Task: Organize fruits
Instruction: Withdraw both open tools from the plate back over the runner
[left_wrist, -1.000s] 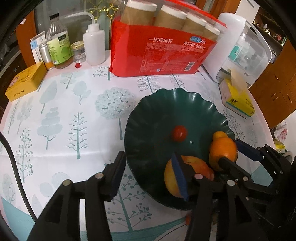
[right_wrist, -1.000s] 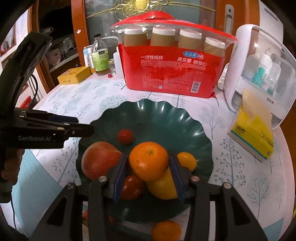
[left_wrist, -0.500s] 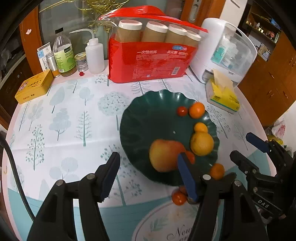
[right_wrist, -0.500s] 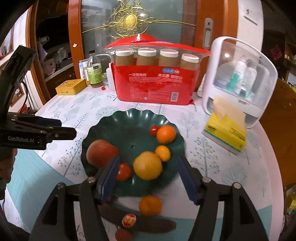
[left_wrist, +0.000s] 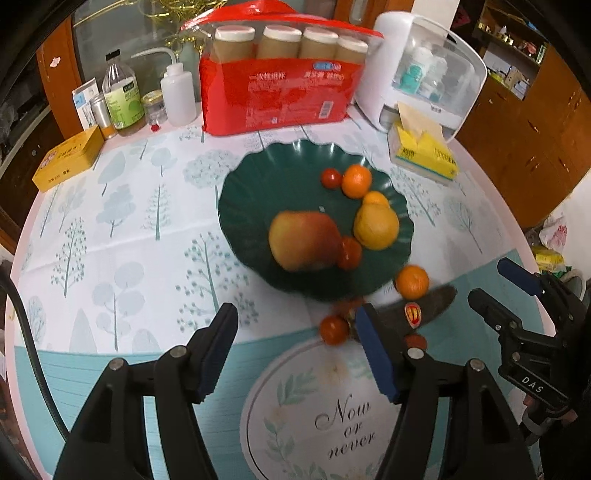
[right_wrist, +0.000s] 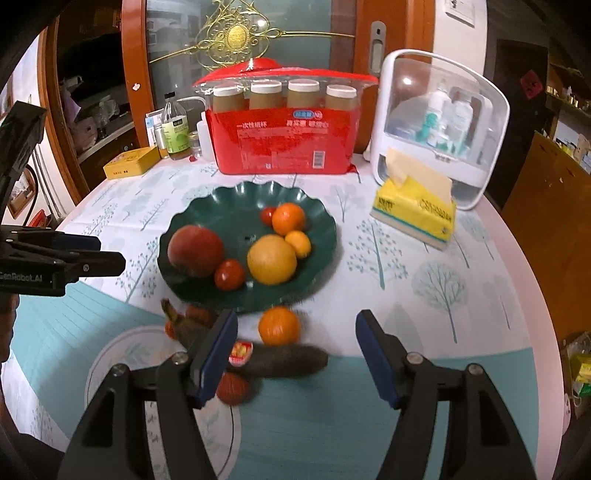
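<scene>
Dark green scalloped plastic plate sitting mid-surface on the tree-print tablecloth, loaded with a big red-yellow apple, a large yellow-orange citrus, a small red tomato wedged between those two, plus a smaller orange tangerine, a tiny yellow kumquat-looking fruit and another little red tomato toward the plate's far side. Just off the plate's near rim: a loose orange tangerine, a dark overripe banana with a red sticker, and a few small red tomatoes around it, one by the banana's near side, bit blurry. Behind the plate, a red pack of paper cups; to the plate's right, a yellow tissue pack and a white storage box with a clear lid. Left of the plate at the back, a yellow tin.

Left claw spread wide, nothing in it, hovering short of the plate's near rim. Right claw also spread wide and empty, hanging over the banana and loose tangerine, not touching either.
</scene>
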